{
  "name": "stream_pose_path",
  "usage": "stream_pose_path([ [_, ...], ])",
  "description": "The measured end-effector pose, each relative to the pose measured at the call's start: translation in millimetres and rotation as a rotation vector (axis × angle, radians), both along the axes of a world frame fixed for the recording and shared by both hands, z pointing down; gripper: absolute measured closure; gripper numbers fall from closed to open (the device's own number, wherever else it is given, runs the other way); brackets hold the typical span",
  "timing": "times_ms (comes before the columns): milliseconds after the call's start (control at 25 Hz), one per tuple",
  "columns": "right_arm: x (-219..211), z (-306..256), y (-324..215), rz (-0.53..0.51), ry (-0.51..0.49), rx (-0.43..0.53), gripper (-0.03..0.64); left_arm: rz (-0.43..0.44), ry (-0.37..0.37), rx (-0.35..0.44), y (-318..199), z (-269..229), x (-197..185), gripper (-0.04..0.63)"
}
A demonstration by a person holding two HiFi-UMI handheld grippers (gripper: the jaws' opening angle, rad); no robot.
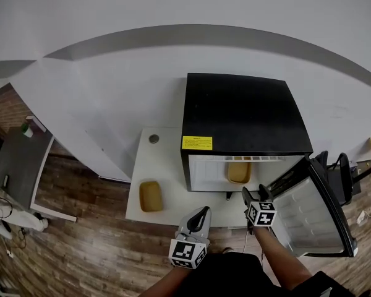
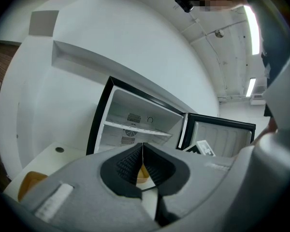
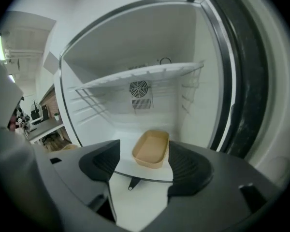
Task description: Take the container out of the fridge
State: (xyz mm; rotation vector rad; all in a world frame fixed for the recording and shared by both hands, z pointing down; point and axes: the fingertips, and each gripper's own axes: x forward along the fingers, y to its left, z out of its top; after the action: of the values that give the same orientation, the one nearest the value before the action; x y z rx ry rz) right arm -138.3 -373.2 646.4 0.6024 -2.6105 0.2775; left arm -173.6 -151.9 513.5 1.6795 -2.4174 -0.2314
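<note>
Tan container (image 3: 151,149) lying on the white floor of the open fridge (image 1: 241,113), under the wire shelf (image 3: 140,76), free of both grippers. Right gripper (image 3: 145,166) just outside the opening, tilted down toward it, jaws spread wide and empty; container framed in the gap between them but beyond the pads. Small dark tab (image 3: 132,184) at the floor's front edge, between gripper and container. Door (image 1: 312,209) swung open at the right, close beside the right gripper. Left gripper (image 2: 142,166) near the tabletop's (image 1: 164,166) front edge, jaws clenched together on nothing. Second tan container (image 1: 151,196) on that tabletop left of the fridge, apart from both grippers. Fan grille (image 3: 139,89) on the back wall visible only in the right gripper view. Yellow label (image 1: 197,142) on the black top visible only in the head view.
</note>
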Motion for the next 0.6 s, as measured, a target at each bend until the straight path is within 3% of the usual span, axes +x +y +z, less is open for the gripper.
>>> stream_pose_path([
  [240, -22.2, 53.5, -33.9, 0.03, 0.115, -0.046, 0.321, 0.013, 0.009, -0.011, -4.6, 1.2, -3.8, 0.578],
  [600, -47.1, 90.8, -68.1, 0.088, 0.183, -0.116, 0.321, 0.053, 0.029, -0.015, -9.3, 2.5, 2.9, 0.58],
])
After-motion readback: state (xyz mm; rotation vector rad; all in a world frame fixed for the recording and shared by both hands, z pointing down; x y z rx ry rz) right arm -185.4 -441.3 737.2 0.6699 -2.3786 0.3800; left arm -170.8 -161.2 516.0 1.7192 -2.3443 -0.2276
